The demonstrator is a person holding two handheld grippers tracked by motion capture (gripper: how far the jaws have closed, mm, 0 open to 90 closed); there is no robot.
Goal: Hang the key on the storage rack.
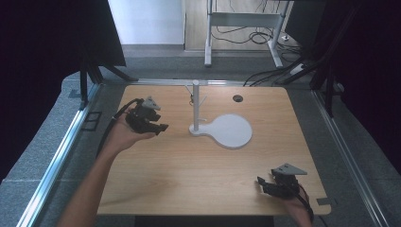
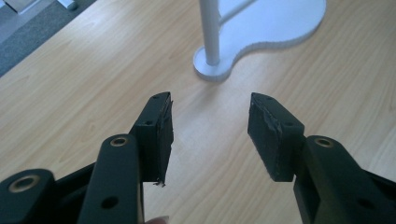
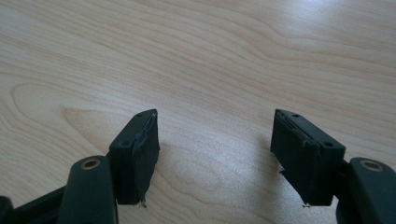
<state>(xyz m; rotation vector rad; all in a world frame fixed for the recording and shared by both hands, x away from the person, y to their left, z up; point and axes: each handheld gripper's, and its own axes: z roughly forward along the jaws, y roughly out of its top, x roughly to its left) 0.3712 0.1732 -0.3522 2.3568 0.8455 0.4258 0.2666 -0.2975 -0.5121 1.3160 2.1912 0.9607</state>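
Note:
A white stand (image 1: pixel 196 106) with a slim upright post and short pegs rises from a flat white base (image 1: pixel 231 131) near the middle of the wooden table (image 1: pixel 189 175). Something small hangs by the left peg (image 1: pixel 191 98), too small to tell what. My left gripper (image 1: pixel 161 126) is held in a hand left of the stand, pointing toward it. Its jaws stand open and empty (image 2: pixel 211 100), with the foot of the post (image 2: pixel 212 65) just ahead. My right gripper (image 1: pixel 260 182) rests low at the table's front right corner. It is open over bare wood (image 3: pixel 215 114).
A round cable hole (image 1: pixel 238 98) sits in the tabletop behind the white base. Metal rails (image 1: pixel 56 156) run along both sides of the table. Dark curtains flank it. Beyond the far edge stand a desk frame (image 1: pixel 208 38) and loose cables (image 1: pixel 265 71) on the floor.

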